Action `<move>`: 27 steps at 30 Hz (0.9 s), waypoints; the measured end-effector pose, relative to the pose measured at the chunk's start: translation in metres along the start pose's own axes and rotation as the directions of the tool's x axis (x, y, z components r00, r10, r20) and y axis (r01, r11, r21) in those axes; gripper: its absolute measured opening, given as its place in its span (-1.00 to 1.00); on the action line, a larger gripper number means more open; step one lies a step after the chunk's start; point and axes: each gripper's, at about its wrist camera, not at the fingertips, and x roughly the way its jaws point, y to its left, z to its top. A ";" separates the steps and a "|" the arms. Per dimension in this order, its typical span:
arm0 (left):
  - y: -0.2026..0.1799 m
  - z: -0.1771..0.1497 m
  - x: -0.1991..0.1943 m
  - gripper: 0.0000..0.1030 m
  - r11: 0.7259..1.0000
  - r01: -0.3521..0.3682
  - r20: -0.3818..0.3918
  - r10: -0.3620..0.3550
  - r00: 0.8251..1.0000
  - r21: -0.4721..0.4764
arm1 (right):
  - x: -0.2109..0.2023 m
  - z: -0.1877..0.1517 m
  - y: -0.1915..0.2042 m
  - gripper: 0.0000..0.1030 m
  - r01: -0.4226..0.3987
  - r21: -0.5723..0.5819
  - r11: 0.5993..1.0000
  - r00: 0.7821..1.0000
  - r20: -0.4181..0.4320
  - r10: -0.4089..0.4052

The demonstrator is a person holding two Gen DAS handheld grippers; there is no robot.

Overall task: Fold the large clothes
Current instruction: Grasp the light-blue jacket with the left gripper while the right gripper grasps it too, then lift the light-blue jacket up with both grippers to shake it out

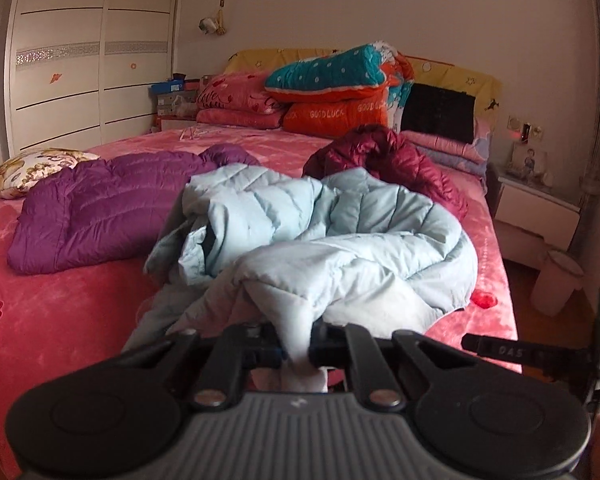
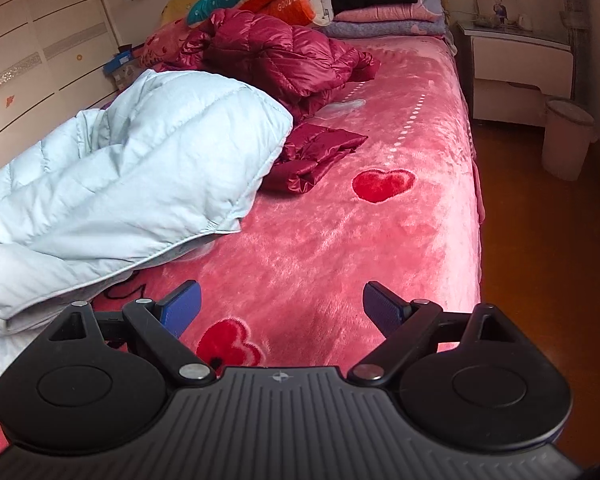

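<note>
Puffy quilted pale-blue jacket (image 1: 332, 232), crumpled

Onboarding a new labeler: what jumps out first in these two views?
The crumpled light blue puffer jacket in the middle of the pink bed, a fold of it pinched in the shut left gripper. Behind it lie a purple jacket to the left and a maroon jacket toward the pillows. The right gripper hangs open over bare blanket beside the blue jacket.

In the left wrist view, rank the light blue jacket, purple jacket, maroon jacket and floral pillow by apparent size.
1. Light blue jacket, though nearest the camera.
2. Purple jacket.
3. Maroon jacket, partly hidden.
4. Floral pillow.
</note>
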 end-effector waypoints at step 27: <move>0.047 0.042 -0.152 -0.87 0.982 0.130 0.224 -0.098 0.970 -0.135 | -0.075 -0.033 0.062 1.00 -0.124 -0.400 0.908 0.937 0.253 0.240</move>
